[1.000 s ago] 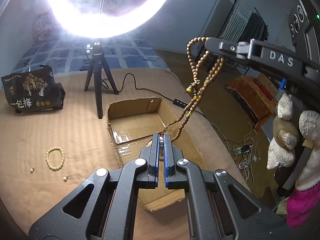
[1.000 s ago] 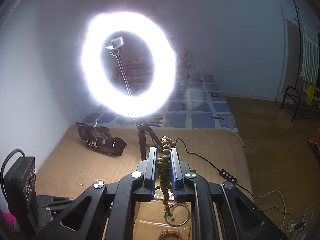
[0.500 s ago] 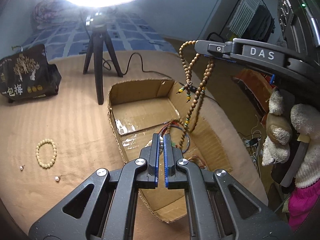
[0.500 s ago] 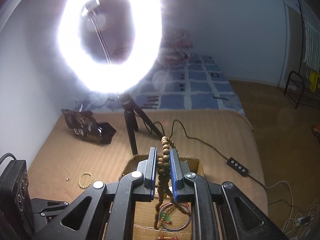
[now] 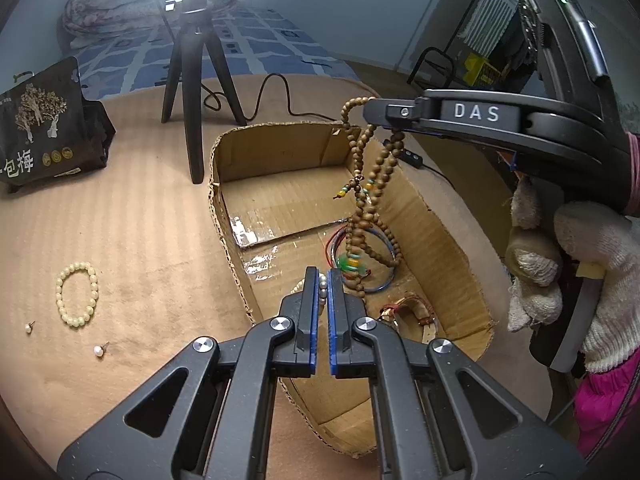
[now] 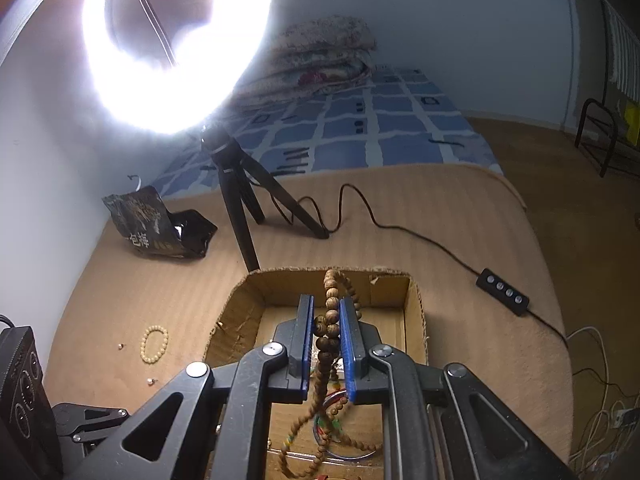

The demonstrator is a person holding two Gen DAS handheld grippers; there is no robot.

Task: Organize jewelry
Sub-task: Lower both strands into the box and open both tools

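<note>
Cream beads of a small bracelet (image 5: 77,295) are seen lying on the brown ribbed cover (image 5: 132,240) at the far left, with two pearl studs (image 5: 98,350) just beside it; these pieces are judged to be still unsorted. To their right, the cardboard box (image 5: 452,240) is seen standing open on the cover, and several pieces are already held in it: thin coloured bangles (image 5: 384,240) and a brownish bracelet (image 5: 408,306) near the box's near end. The left gripper (image 5: 323,284) is held over the box, its fingers drawn close together on a short run of pale pearl beads (image 5: 322,286). Further right, the wooden bead necklace (image 5: 372,200) is seen hanging from the right gripper (image 6: 326,316), whose fingers are clamped on the strand; the lower loops are draped down inside the box, though whether its floor is touched cannot be told. The task is judged to be well past its middle: two pieces are about to be released into the box, and the bracelet and studs remain to be collected.

The cover is a soft, corduroy-like blanket spread over a bed. A black tripod (image 5: 192,80) carrying a bright ring light (image 6: 172,40) is stood on it behind the box, with its cable and remote (image 6: 502,291) trailed to the right. A dark snack bag (image 5: 44,124) is seen at the left, a blue checked sheet (image 6: 380,136) and folded quilt beyond, and pale blue walls around.
</note>
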